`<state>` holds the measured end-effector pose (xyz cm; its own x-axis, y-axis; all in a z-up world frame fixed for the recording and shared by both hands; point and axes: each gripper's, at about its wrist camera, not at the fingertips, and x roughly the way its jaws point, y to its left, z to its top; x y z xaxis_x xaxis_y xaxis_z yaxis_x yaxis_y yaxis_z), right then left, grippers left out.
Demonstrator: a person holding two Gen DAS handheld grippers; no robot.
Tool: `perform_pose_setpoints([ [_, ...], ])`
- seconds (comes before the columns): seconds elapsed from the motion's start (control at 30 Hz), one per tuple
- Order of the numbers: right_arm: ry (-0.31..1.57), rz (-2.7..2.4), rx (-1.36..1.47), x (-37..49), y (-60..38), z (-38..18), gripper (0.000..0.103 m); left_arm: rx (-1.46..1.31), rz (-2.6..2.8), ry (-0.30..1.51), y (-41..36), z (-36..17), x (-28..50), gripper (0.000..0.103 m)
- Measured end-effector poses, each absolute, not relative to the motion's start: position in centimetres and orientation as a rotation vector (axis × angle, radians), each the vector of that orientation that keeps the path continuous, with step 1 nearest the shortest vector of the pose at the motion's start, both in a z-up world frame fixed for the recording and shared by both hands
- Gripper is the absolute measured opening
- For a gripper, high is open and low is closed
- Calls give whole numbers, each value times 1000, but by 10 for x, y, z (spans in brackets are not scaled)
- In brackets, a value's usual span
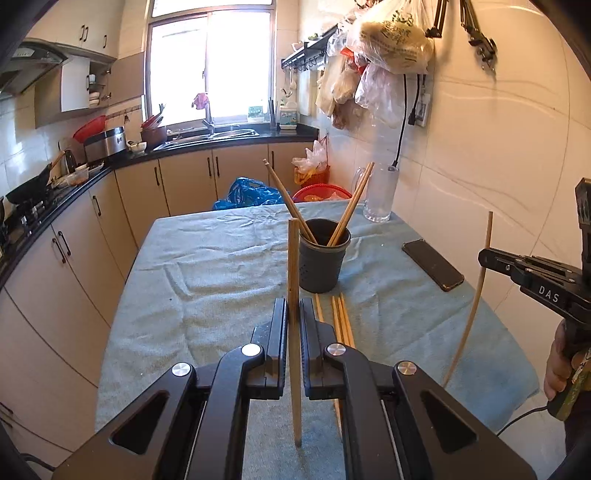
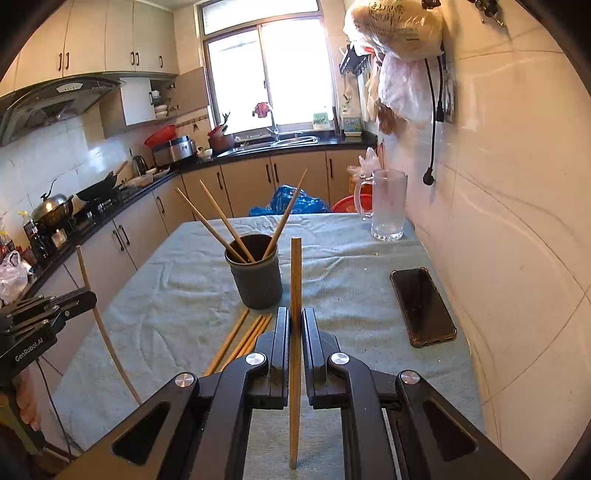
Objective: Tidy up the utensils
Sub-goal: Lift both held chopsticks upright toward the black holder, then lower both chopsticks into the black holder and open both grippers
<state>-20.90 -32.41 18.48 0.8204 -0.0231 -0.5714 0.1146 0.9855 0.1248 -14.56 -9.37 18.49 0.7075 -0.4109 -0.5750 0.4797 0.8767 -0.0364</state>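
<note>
Gripping 1 upright chopstick (image 1: 294,295) each, the left tool (image 1: 294,314) and right tool (image 2: 295,325) hover near the cup (image 1: 323,254).

"DAS" in white letters on the black body of the right tongs (image 1: 484,256), seen from the left wrist view, right of the left tongs (image 1: 294,317). "GenRobot.AI" in white on the left tongs' black body, seen from the right wrist view. Green print on the hanging plastic bag (image 1: 391,35) up ahead: unreadable.
</note>
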Motion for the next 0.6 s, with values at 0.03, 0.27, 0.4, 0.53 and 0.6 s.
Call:
perform_pose_setpoints([
  [0.03, 603, -73, 157, -209, -324, 185, 7, 116, -495, 607, -93, 186, -147, 6],
  [0.27, 591, -71, 164, -206, -325, 187, 7, 79, -514, 573, -90, 202, -151, 6],
  [0.4, 576, -73, 165, -200, -326, 193, 7, 69, -536, 559, -94, 216, -144, 6],
  [0.53, 540, -77, 167, -187, -327, 208, 7, 44, -552, 550, -101, 233, -131, 6],
  [0.6, 515, -79, 173, -180, -328, 218, 7, 33, -559, 539, -107, 245, -122, 6],
])
